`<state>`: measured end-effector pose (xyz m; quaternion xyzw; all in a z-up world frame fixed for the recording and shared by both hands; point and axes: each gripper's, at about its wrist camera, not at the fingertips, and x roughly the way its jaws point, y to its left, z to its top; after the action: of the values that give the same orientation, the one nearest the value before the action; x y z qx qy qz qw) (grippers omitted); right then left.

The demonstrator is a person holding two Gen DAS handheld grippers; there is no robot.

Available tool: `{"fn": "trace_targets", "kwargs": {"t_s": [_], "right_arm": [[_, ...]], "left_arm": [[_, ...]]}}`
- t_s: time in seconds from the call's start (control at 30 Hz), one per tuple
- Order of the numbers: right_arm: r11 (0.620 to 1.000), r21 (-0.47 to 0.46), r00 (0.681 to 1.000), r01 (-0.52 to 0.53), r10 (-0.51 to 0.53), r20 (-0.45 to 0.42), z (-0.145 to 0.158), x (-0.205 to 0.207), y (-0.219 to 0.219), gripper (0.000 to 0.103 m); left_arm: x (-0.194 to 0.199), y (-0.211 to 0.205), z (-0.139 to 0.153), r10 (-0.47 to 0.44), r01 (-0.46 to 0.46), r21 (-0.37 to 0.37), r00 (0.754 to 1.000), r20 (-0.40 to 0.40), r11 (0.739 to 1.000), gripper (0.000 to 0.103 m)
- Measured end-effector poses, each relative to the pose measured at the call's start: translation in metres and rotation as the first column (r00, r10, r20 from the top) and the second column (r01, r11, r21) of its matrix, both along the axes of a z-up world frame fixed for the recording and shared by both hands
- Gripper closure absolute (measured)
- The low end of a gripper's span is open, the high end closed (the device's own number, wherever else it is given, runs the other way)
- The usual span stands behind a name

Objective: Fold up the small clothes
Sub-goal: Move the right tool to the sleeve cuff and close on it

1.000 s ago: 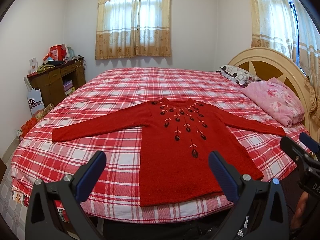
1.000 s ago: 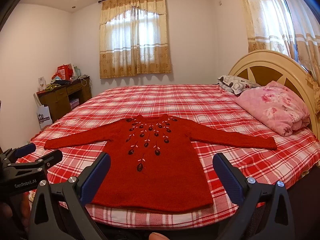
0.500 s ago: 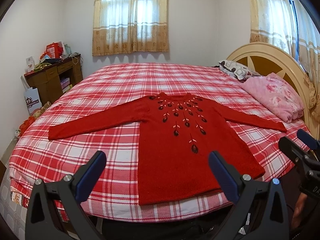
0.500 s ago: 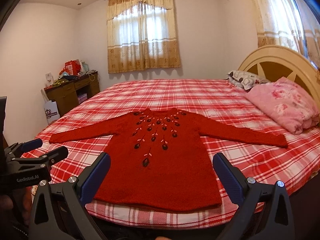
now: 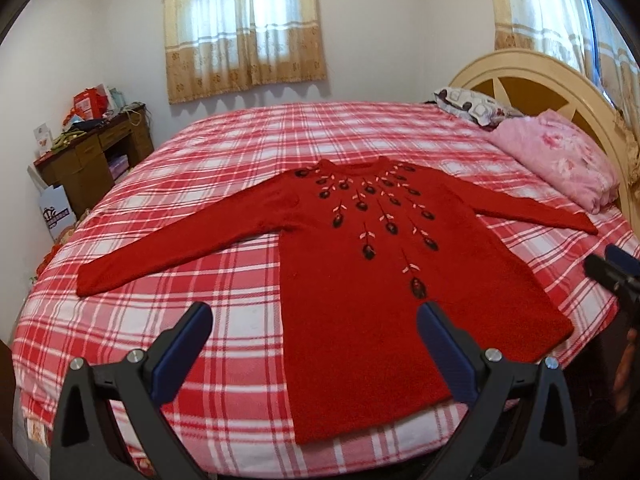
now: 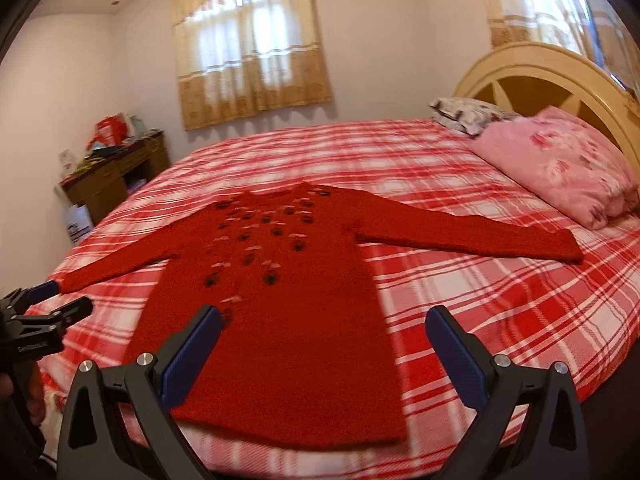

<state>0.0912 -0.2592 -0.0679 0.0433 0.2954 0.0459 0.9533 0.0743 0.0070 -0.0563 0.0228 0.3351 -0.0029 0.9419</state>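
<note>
A red knit sweater [image 5: 360, 300] with dark embroidered flowers lies flat on the bed, both sleeves spread wide; the right wrist view shows the sweater [image 6: 280, 320] too. My left gripper [image 5: 314, 324] hovers open above the hem's left part, with nothing between its blue pads. My right gripper [image 6: 324, 328] is open over the hem's right side, also holding nothing. In the left wrist view the right gripper [image 5: 612, 268] shows at the far right edge. The left gripper [image 6: 52, 300] appears at the left edge of the right wrist view, near the left cuff.
The sweater rests on a red-and-white plaid bedspread [image 5: 240, 152]. A pink folded quilt [image 5: 560, 160] and a patterned pillow [image 5: 472, 104] lie by the cream headboard [image 5: 540, 76]. A cluttered wooden desk [image 5: 92, 152] stands at the left wall. Curtained windows are behind.
Both grippers have moved forward and lower toward the sweater's hem. The right gripper has also swung to the right. The sweater has not moved.
</note>
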Motion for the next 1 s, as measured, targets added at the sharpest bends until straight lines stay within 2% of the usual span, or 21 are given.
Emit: {"fn": "trace_targets", "kwargs": {"t_s": [0.23, 0.27, 0.37, 0.53, 0.63, 0.73, 0.87, 1.0], "right_arm": [[0.995, -0.038, 0.993, 0.092, -0.094, -0.066, -0.026, 0.046, -0.043, 0.002], [0.994, -0.044, 0.993, 0.098, -0.101, -0.069, -0.028, 0.051, -0.050, 0.003], [0.988, -0.069, 0.986, 0.138, -0.143, -0.082, -0.033, 0.065, -0.073, 0.016], [0.964, -0.062, 0.959, 0.257, -0.263, -0.107, -0.037, 0.086, -0.131, 0.016], [0.942, -0.057, 0.934, 0.331, -0.335, -0.122, -0.039, 0.097, -0.167, 0.018], [0.914, -0.051, 0.905, 0.402, -0.405, -0.133, -0.039, 0.108, -0.200, 0.024], [0.859, -0.039, 0.845, 0.510, -0.509, -0.166, -0.040, 0.124, -0.249, 0.026], [0.817, -0.038, 0.795, 0.576, -0.570, -0.207, -0.042, 0.139, -0.294, 0.038]], "left_arm": [[0.044, 0.003, -0.019, -0.011, 0.013, 0.036, 0.999, -0.050, 0.999, 0.000], [0.051, 0.003, -0.021, -0.012, 0.013, 0.037, 0.999, -0.051, 0.999, 0.000], [0.068, 0.005, -0.027, 0.003, 0.000, 0.048, 0.999, -0.052, 0.999, 0.000], [0.100, 0.006, -0.037, 0.033, -0.029, 0.085, 0.998, -0.045, 0.996, 0.000], [0.116, 0.009, -0.045, 0.051, -0.046, 0.089, 0.997, -0.049, 0.995, 0.000], [0.129, 0.010, -0.051, 0.056, -0.050, 0.080, 0.996, -0.068, 0.995, 0.000], [0.149, 0.009, -0.063, 0.065, -0.056, 0.092, 0.993, -0.097, 0.994, 0.000], [0.165, 0.010, -0.072, 0.077, -0.065, 0.104, 0.991, -0.114, 0.992, 0.000]]}}
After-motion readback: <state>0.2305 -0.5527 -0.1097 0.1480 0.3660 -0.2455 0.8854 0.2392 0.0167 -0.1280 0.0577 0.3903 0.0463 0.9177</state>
